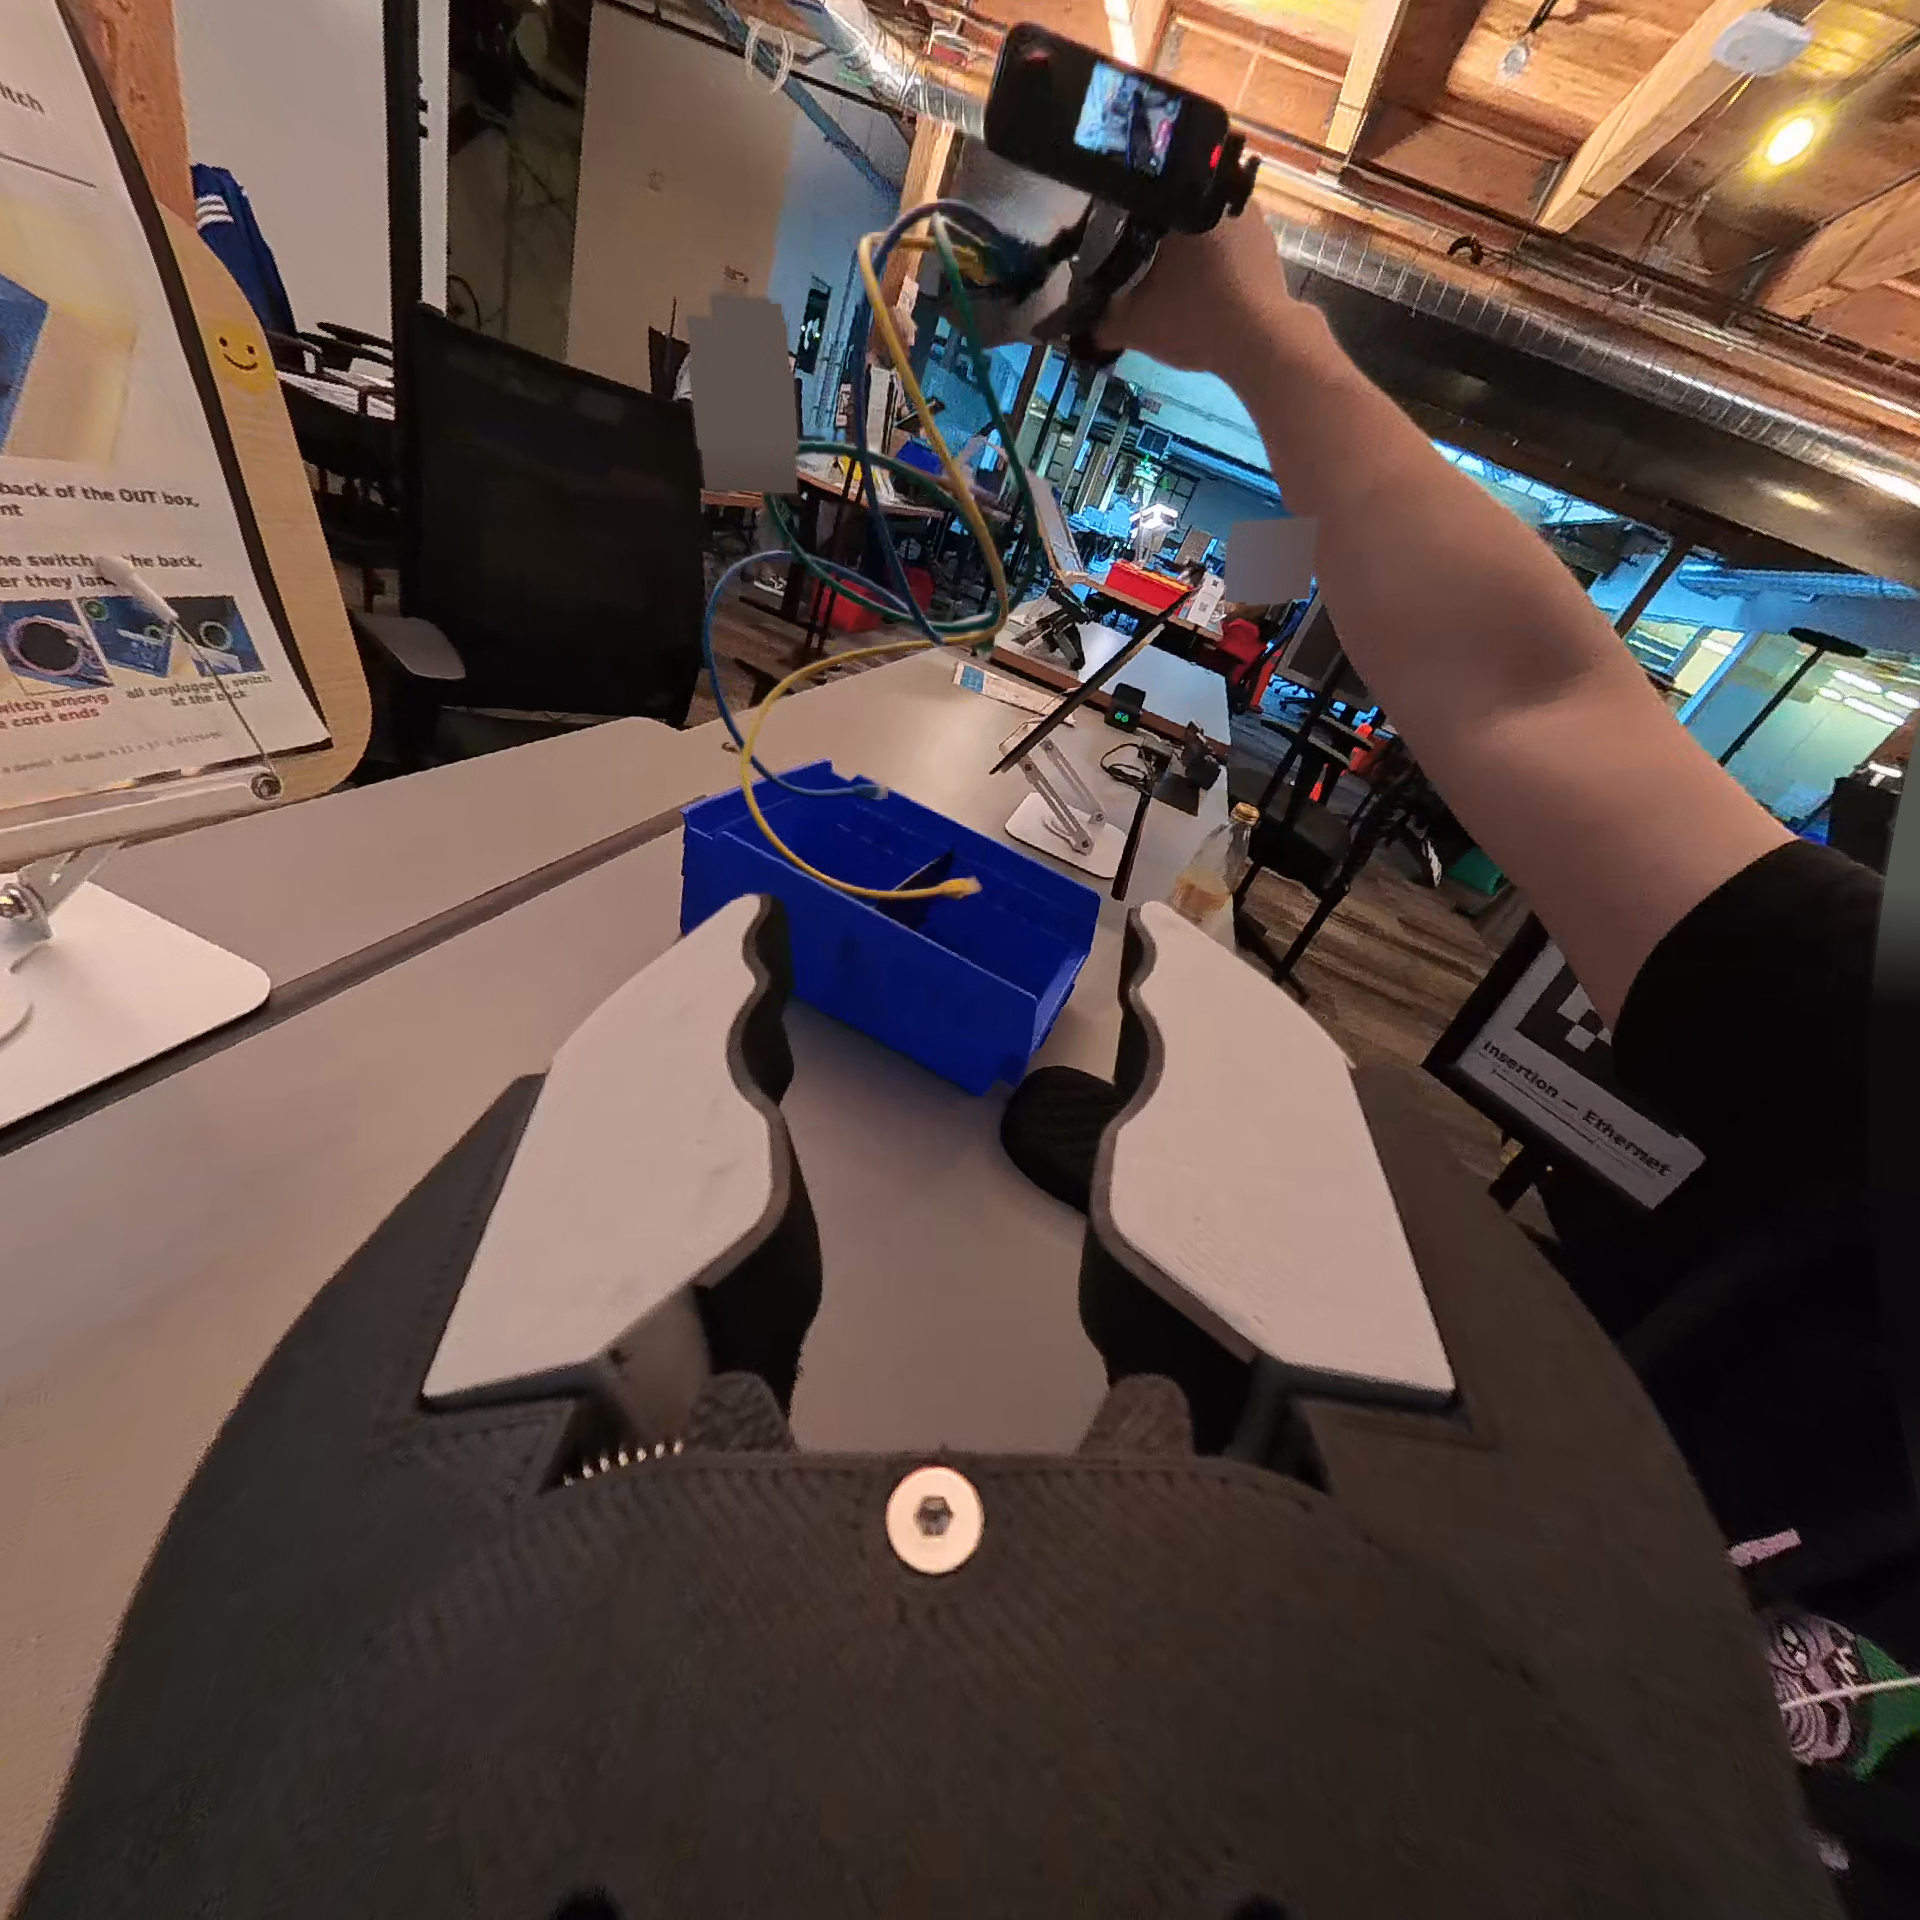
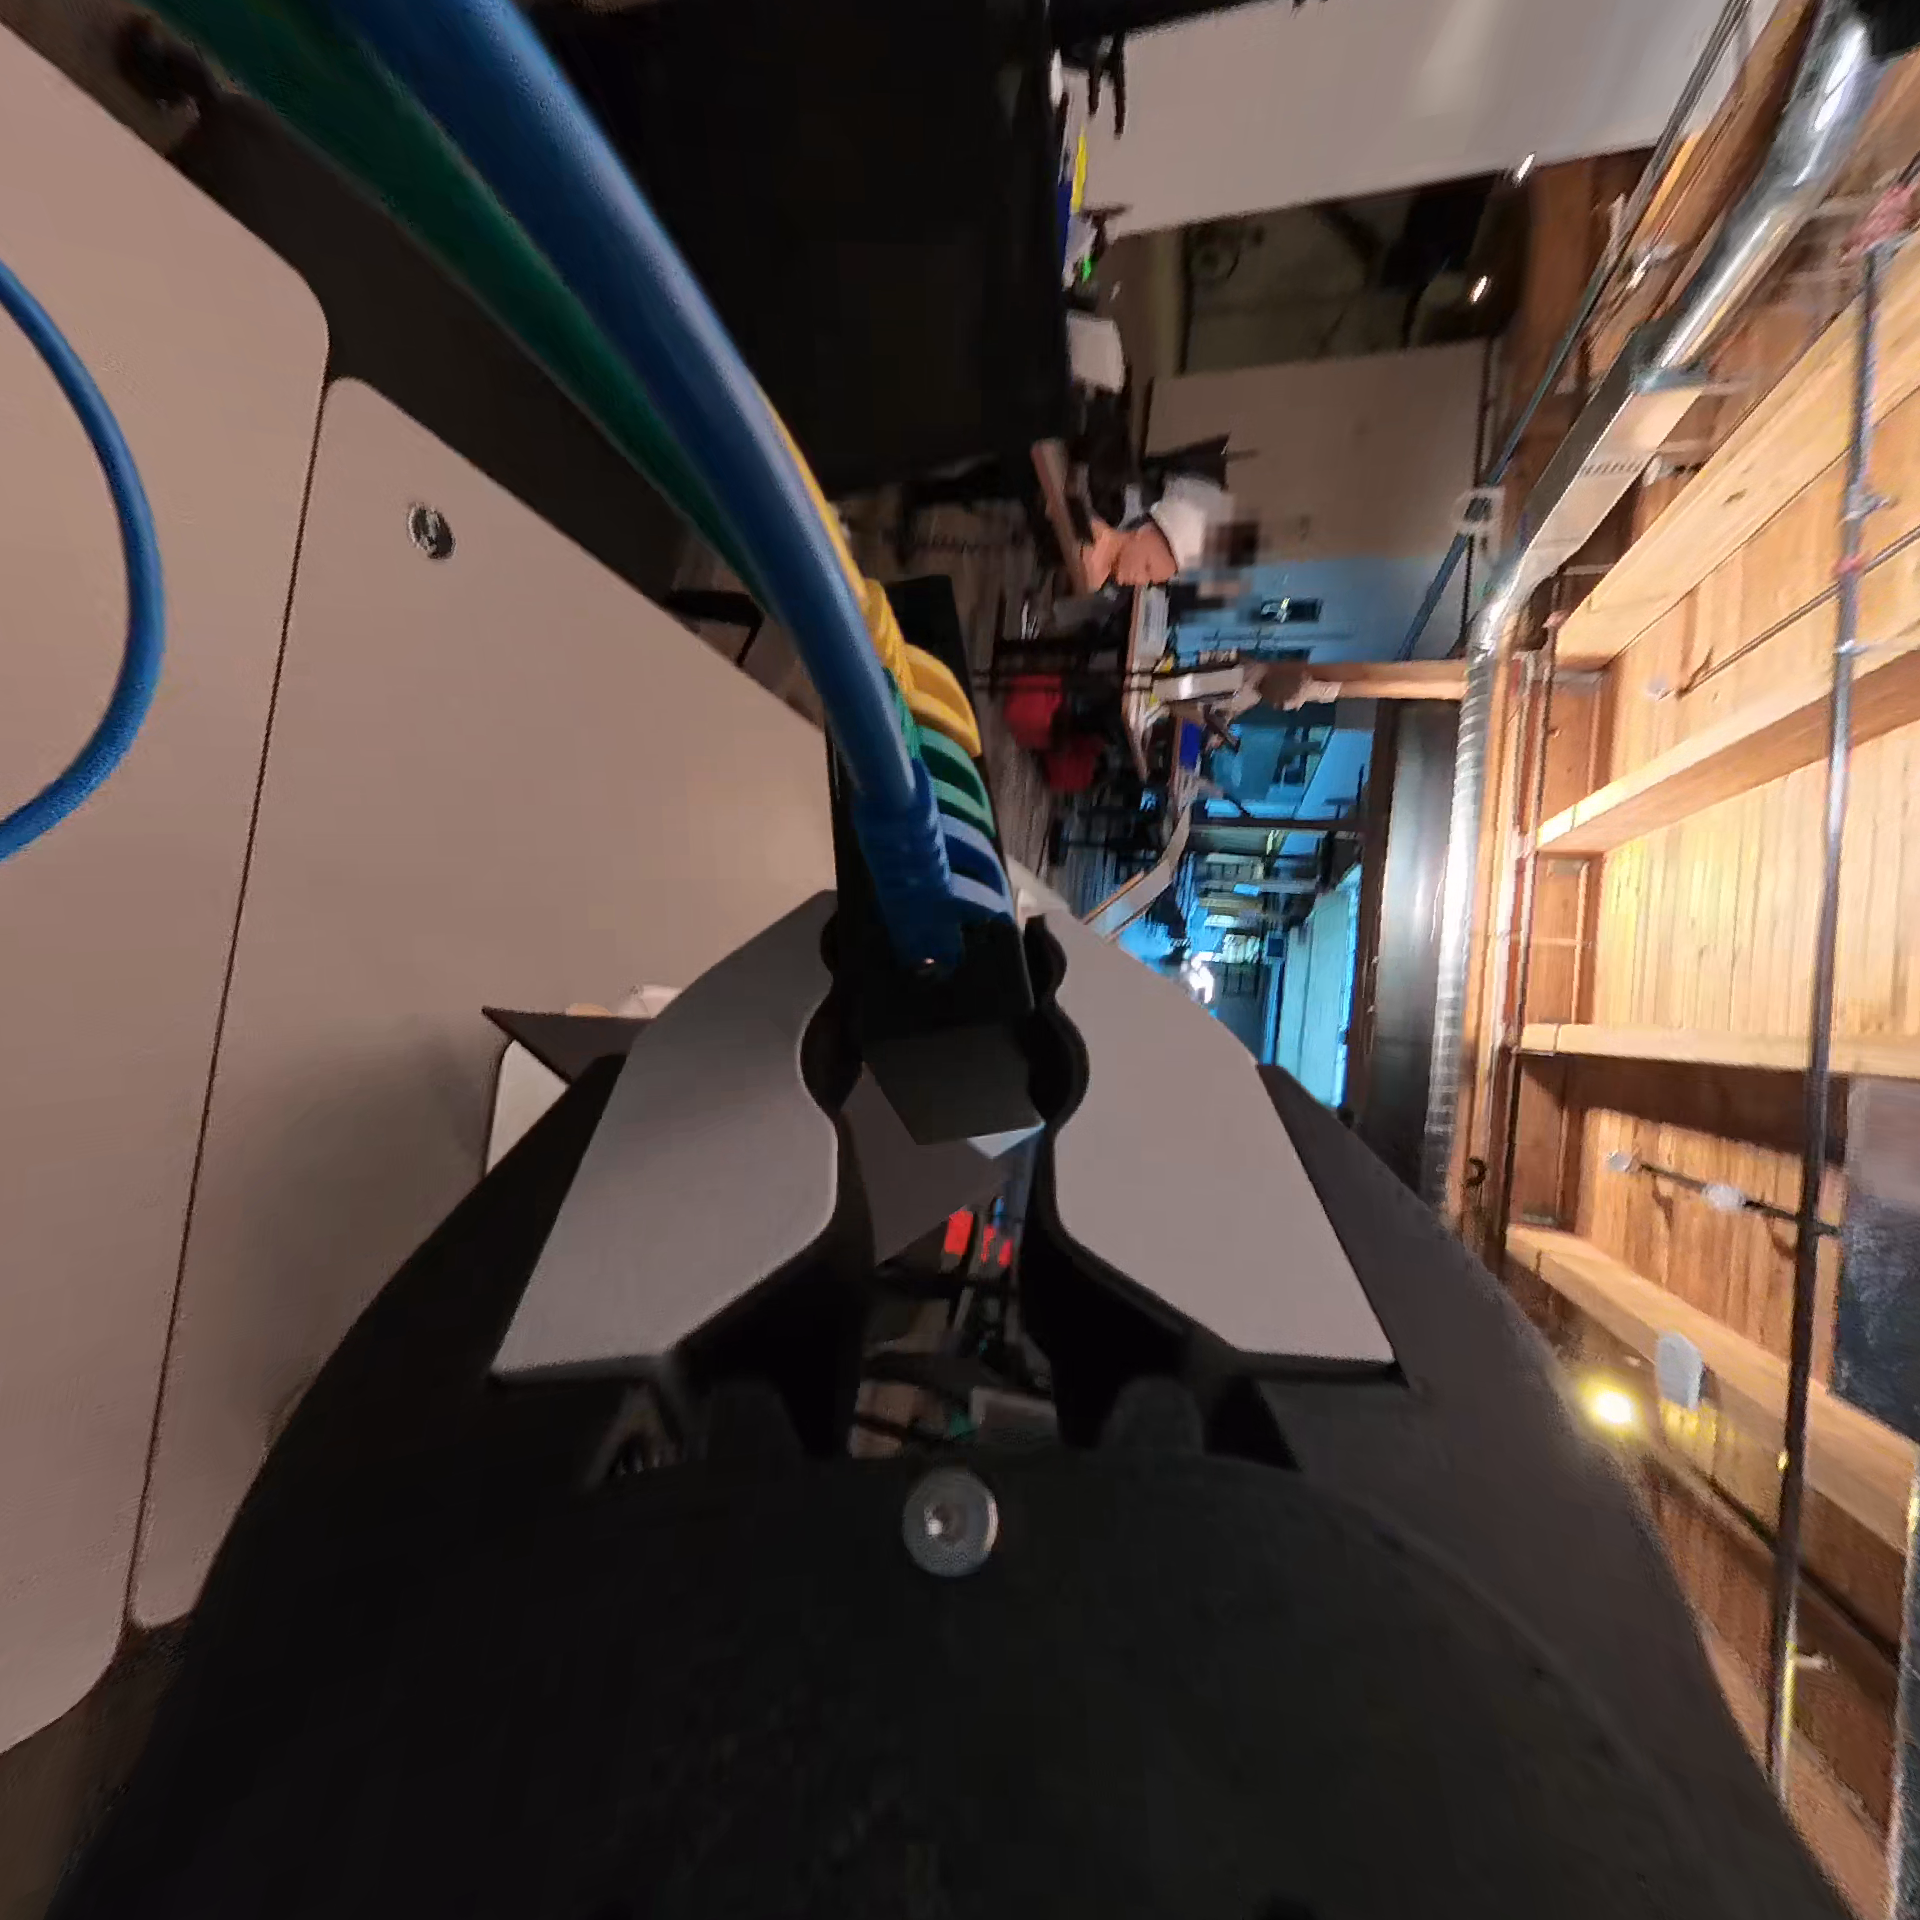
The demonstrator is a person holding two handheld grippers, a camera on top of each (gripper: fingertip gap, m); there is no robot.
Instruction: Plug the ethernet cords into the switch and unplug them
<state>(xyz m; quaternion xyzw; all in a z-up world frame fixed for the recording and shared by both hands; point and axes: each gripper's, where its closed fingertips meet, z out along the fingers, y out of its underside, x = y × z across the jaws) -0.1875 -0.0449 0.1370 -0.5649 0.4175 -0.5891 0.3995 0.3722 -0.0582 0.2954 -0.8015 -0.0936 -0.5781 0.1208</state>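
1. Left gripper (image 1: 945,961): held low over the grey table (image 1: 312,1039), fingers spread wide, nothing between them.
2. Just beyond its fingertips: a blue bin (image 1: 914,966) on the table, with the loose yellow plug (image 1: 961,886) and a light-blue plug (image 1: 868,792) dangling over its open top.
3. Right gripper (image 1: 1049,281): raised high in the air by a hand (image 1: 1205,301), seen far off in the left wrist view — cords (image 1: 935,520) in yellow, green and blue trailing down from it in loops toward the bin.
4. In the right wrist view: right gripper (image 2: 935,997) closed narrow on the black switch (image 2: 951,1049), one end of it pinched between the fingers.
5. Plugged in a row into the switch: blue, green and yellow connectors (image 2: 951,790) — thick blue cord (image 2: 644,343) nearest to the camera.
6. At the left of the table: an instruction sheet (image 1: 114,499) on a white stand (image 1: 114,987).
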